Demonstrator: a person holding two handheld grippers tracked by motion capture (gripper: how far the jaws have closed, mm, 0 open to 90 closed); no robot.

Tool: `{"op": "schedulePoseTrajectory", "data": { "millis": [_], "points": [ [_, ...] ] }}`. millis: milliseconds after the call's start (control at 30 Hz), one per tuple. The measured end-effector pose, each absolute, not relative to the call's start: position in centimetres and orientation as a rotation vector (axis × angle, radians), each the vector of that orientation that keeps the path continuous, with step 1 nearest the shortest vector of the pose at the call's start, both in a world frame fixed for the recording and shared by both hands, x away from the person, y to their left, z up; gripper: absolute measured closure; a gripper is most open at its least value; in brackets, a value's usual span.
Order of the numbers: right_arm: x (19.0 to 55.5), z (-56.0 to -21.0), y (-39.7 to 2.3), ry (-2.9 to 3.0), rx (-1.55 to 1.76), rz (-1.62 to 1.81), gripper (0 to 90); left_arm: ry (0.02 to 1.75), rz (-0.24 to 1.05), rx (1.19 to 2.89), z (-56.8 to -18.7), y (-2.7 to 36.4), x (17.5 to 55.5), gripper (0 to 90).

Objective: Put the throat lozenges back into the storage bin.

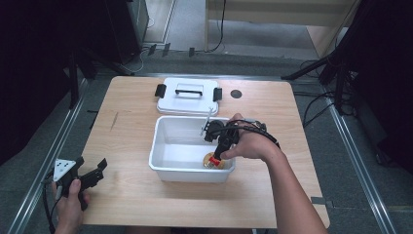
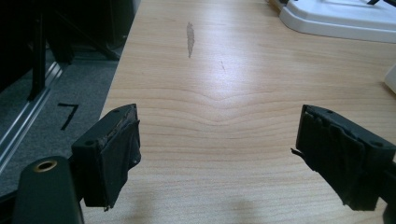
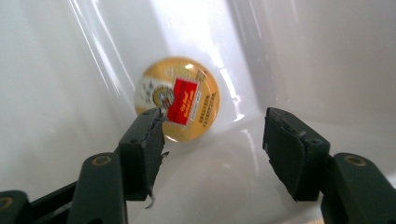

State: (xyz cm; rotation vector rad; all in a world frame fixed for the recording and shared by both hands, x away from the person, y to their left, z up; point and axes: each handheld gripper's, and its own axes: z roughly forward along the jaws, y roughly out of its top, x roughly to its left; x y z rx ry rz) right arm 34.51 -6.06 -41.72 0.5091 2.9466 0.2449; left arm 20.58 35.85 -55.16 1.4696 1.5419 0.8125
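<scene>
A round yellow tin with a red label [image 1: 214,161] lies at the near right corner inside the white plastic tub [image 1: 159,146]. My right gripper [image 1: 218,154] reaches down into the tub just above the tin. In the right gripper view the tin [image 3: 177,98] leans against the tub wall [image 3: 60,70] just beyond the jaws. The right gripper [image 3: 213,122] has a gap between its jaws and nothing in it. My left gripper [image 1: 100,168] rests at the table's near left corner. The left gripper [image 2: 217,116] is open wide over bare wood.
The tub's white lid [image 1: 187,95] with black handle and clips lies flat behind the tub; its edge [image 2: 336,23] shows ahead of the left gripper. A small dark round spot [image 1: 236,93] sits at the table's back. Dark stands and cables flank the table.
</scene>
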Motion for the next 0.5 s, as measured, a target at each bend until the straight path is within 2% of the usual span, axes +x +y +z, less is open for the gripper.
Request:
{"op": "schedulePoseTrajectory", "data": {
  "millis": [300,500],
  "points": [
    [34.0,-38.9,-6.8,2.917,0.545,0.38,41.4,1.541,0.814,1.472,-55.2,35.8,20.6,14.1],
    [33.8,-37.4,-8.8,2.881,0.609,0.44,40.2,1.539,0.817,1.471,-55.2,35.8,20.6,14.1]
  ]
}}
